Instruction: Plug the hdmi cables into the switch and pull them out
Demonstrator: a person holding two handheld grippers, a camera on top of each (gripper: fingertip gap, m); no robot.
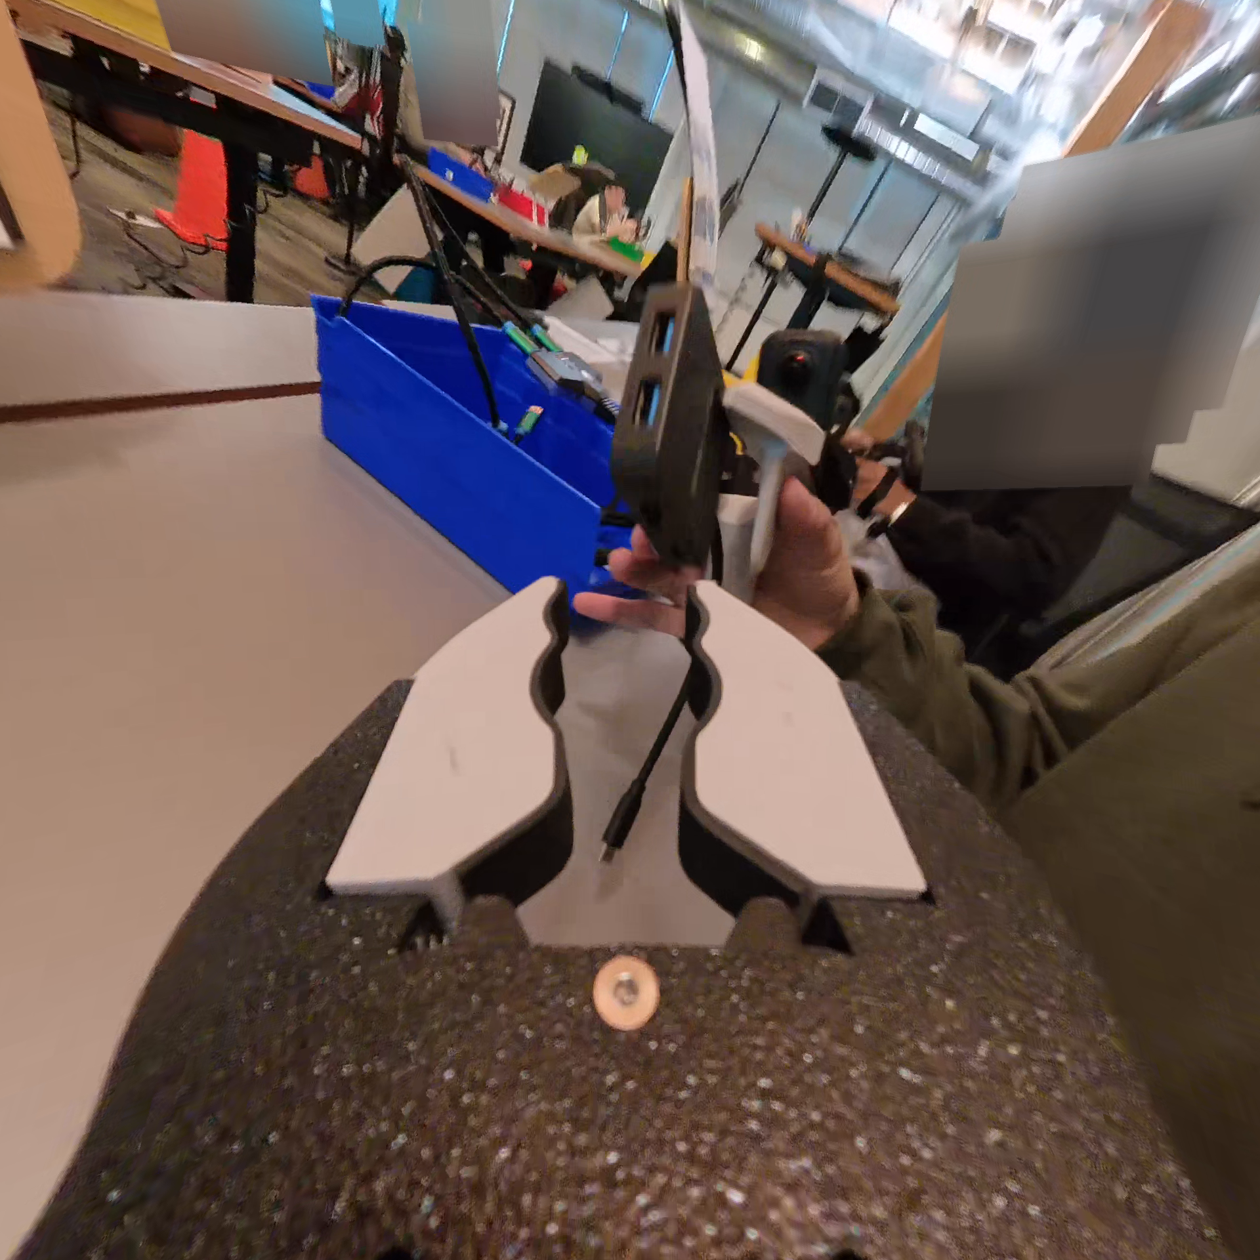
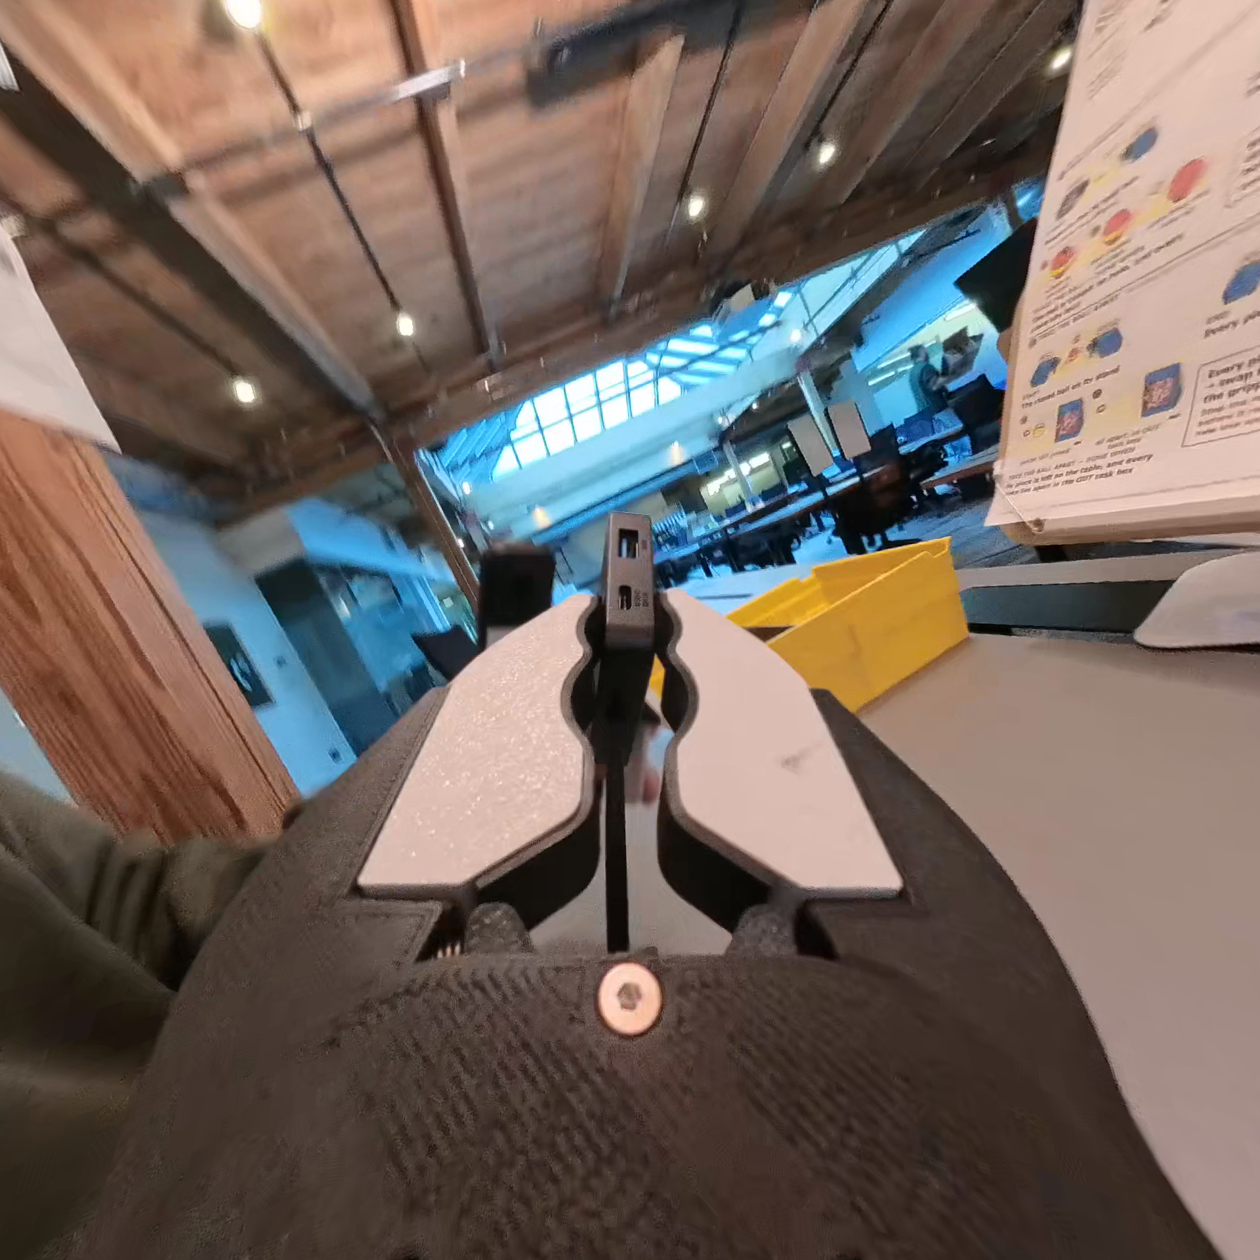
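Note:
The black switch [image 1: 671, 423] is held upright in the air, with blue ports on its side. A person's hand [image 1: 798, 566] is at its lower end. In the right wrist view my right gripper [image 2: 627, 607] is shut on the switch [image 2: 627, 573], which sticks up past the fingertips. Its black lead [image 1: 648, 763] hangs down with a small plug at the end. My left gripper [image 1: 627, 603] is open just below the switch. The lead hangs loose in its gap, not clamped. HDMI cables with green-ended plugs [image 1: 530, 421] lie in a blue bin [image 1: 436, 436].
The blue bin stands on the grey table [image 1: 170, 579] ahead of my left gripper. A yellow bin [image 2: 879, 634] stands on the table to the right of my right gripper. A printed sheet [image 2: 1145, 273] and a white stand base [image 2: 1207, 607] are farther right. An olive sleeve [image 1: 988, 702] reaches in.

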